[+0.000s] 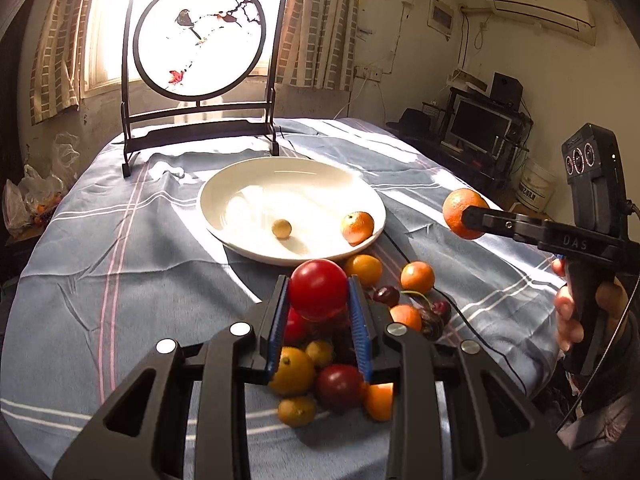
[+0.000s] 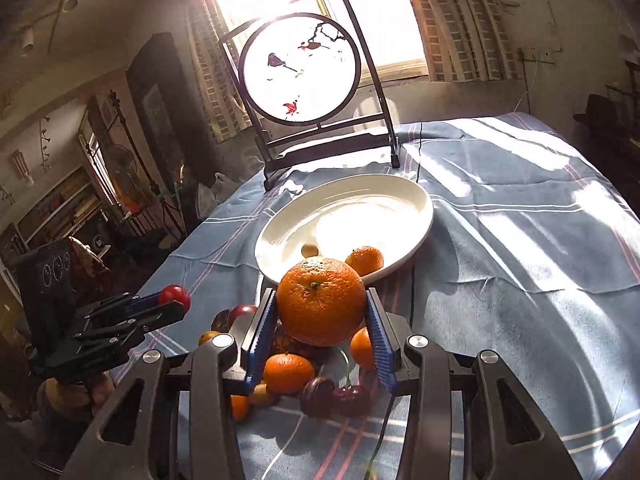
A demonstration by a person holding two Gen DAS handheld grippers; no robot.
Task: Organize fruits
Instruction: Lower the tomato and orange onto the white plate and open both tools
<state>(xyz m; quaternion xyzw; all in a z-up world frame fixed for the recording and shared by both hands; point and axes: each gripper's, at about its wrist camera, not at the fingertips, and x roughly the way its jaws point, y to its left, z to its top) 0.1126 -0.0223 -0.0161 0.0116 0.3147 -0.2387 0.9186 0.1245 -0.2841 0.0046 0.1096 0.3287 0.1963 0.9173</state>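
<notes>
Ahead of both grippers, a white plate (image 1: 248, 184) sits on the blue striped tablecloth (image 1: 120, 240), and beyond it stands a dark-framed round screen painted with a bird (image 1: 200, 40), backlit by the window. The left gripper (image 1: 319, 292) is clamped on a red plum-like fruit (image 1: 318, 288), its blue pads pressing both sides, raised above a loose pile of fruit (image 1: 312, 376) that lies directly under and just past its fingers: yellow-orange kumquats, dark plums, small oranges and cherries with stems. That pile stands between this gripper and the plate's near rim. The right gripper (image 2: 322, 308) holds a large orange (image 2: 321, 302) between its blue pads, lifted over the same pile, with the plate just beyond. Inside the plate lie a small mandarin (image 1: 357, 226) near the rim closest to the grippers and a small pale yellow fruit (image 1: 281, 228) nearer the middle. A thin dark cable (image 1: 480, 332) runs across the cloth to the right of the pile. From the left wrist view the right gripper appears far to the right, its hand (image 1: 568, 312) on the grip, with an air conditioner (image 1: 536, 4) and a monitor (image 1: 478, 124) behind. From the right wrist view the left gripper shows low at left, against shelves and a standing fan (image 2: 120, 160) unseen from the other side.
</notes>
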